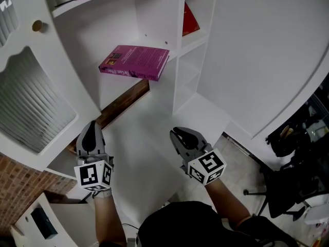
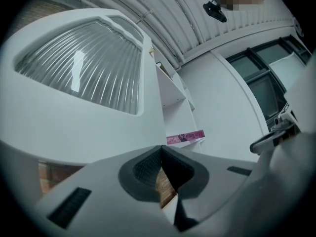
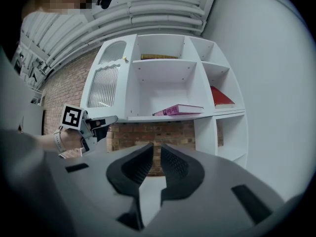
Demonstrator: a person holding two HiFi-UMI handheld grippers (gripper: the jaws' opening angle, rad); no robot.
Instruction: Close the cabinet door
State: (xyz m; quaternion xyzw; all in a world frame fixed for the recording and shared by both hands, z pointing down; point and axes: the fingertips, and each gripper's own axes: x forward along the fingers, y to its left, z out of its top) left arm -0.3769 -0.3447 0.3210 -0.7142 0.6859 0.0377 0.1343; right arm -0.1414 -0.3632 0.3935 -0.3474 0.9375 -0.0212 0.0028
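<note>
White-painted wood throughout: a cabinet (image 1: 179, 76) of open compartments set against a brick wall (image 3: 64, 83). Along the cabinet's left edge, the cabinet door (image 1: 69, 81), lying across the left column with its knob side next to the wide middle compartment. In line with the cabinet front as seen from the right gripper view; fully home or a shade ajar, impossible to say. Set into the door, a ribbed glass panel (image 1: 31, 107); on the door's frame beside the middle compartment, a small round wooden knob (image 1: 37, 25).

On the middle shelf, toward its front edge, a magenta book (image 1: 134, 62) lying flat. In the narrow compartment at the cabinet's right edge, a red book (image 1: 190, 19).

At the door's lower corner on the knob side, the left gripper (image 1: 92, 123), pointing a little upward, jaws pressed together tip to tip with nothing between them. Touching the door or only just beside it: not clear from any view. From the left gripper view, door and glass looming close on the left, cabinet shelves beyond the door's edge.

In front of the middle compartment, well apart from the door, the right gripper (image 1: 175, 133), held about level and aimed at the brick below the book's shelf. Jaws parted by a narrow slit, gripping nothing.

Past the cabinet's right edge, a plain white wall (image 1: 257, 45); near its foot, a dark office chair (image 1: 280, 189).
</note>
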